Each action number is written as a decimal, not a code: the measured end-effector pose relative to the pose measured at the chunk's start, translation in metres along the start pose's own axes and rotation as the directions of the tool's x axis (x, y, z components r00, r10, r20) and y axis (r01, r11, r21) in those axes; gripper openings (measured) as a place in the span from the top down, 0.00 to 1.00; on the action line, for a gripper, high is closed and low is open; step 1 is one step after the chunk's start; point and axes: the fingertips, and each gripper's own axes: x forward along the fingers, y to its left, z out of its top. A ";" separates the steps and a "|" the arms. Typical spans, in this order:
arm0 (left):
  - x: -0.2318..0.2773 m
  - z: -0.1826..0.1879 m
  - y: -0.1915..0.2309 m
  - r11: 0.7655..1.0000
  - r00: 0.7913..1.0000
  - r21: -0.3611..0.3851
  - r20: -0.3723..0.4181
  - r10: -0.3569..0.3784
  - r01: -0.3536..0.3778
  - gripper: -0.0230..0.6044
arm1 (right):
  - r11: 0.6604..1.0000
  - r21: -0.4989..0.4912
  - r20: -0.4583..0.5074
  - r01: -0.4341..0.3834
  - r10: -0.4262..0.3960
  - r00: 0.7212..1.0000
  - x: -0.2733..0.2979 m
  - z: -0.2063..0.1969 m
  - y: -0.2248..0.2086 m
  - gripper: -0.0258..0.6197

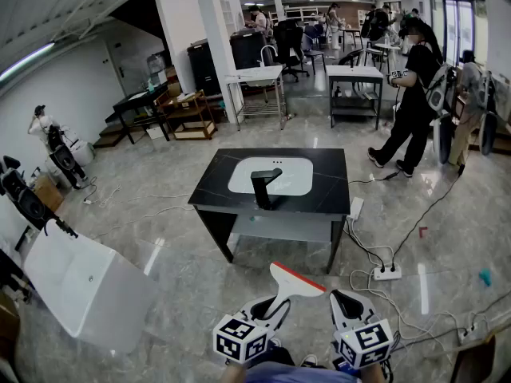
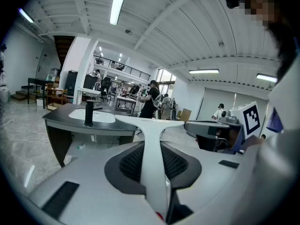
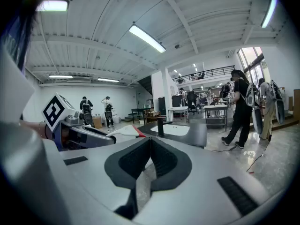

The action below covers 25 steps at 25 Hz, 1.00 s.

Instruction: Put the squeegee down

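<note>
The left tongs (image 2: 152,159) are squeezing tight on the thin white handle of the squeegee (image 2: 151,125). The handle is running straight out between the two dark pads, and the wide blade is sitting at the far end, away from the person holding it. From the head view the blade is showing a red strip along its far edge.

The squeegee is hanging in the air above the shiny floor (image 1: 160,238). It is not touching anything but the tongs. It is pointing toward the black bench (image 1: 214,188), which is standing well apart from it. A white sink (image 1: 295,174) is sitting in the bench top, and a black tap (image 1: 263,188) is standing upright at its near edge.

The right tongs (image 3: 150,161) are pressing their pads together with nothing between them. They are hanging just beside the left tongs, on the right.

A big white tub (image 1: 80,290) is lying on the floor to the left. A power strip (image 1: 387,274) with cables is lying on the floor to the right. A person (image 1: 413,94) in black is walking past the bench, farther back.
</note>
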 end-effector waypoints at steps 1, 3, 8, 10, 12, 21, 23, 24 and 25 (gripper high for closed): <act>0.002 0.000 -0.001 1.000 1.000 0.001 0.001 -0.001 0.001 0.82 | 1.000 0.000 0.001 0.002 -0.002 1.000 0.000 0.000 -0.001 0.93; 0.004 0.001 -0.002 1.000 1.000 0.001 0.002 -0.002 0.002 0.82 | 1.000 0.004 0.006 0.005 -0.005 1.000 -0.001 -0.001 -0.004 0.93; 0.007 -0.001 -0.003 1.000 1.000 -0.007 0.002 0.003 -0.003 0.82 | 1.000 0.025 0.012 0.012 -0.013 1.000 -0.007 -0.005 -0.011 0.93; 0.006 -0.003 -0.004 1.000 1.000 -0.012 0.005 0.005 -0.005 0.82 | 1.000 0.025 0.008 0.014 -0.014 1.000 -0.009 -0.009 -0.013 0.93; 0.005 -0.003 -0.006 1.000 1.000 -0.016 0.007 0.006 -0.006 0.82 | 1.000 0.027 0.003 0.014 -0.014 1.000 -0.012 -0.011 -0.014 0.93; 0.013 -0.002 -0.010 1.000 1.000 -0.006 -0.018 0.012 -0.012 0.82 | 0.998 0.062 -0.009 0.007 -0.007 1.000 -0.012 -0.019 -0.026 0.93; 0.016 0.000 -0.009 1.000 1.000 -0.002 -0.024 0.013 -0.013 0.82 | 0.997 0.072 -0.009 0.005 -0.004 1.000 -0.007 -0.020 -0.030 0.93; 0.017 0.001 -0.008 1.000 1.000 -0.001 -0.027 0.013 -0.013 0.82 | 0.997 0.077 -0.011 0.007 -0.006 1.000 -0.004 -0.021 -0.032 0.93; 0.018 0.001 -0.006 1.000 0.999 0.000 -0.030 0.015 -0.015 0.82 | 0.997 0.083 -0.015 0.009 -0.008 1.000 -0.002 -0.021 -0.034 0.93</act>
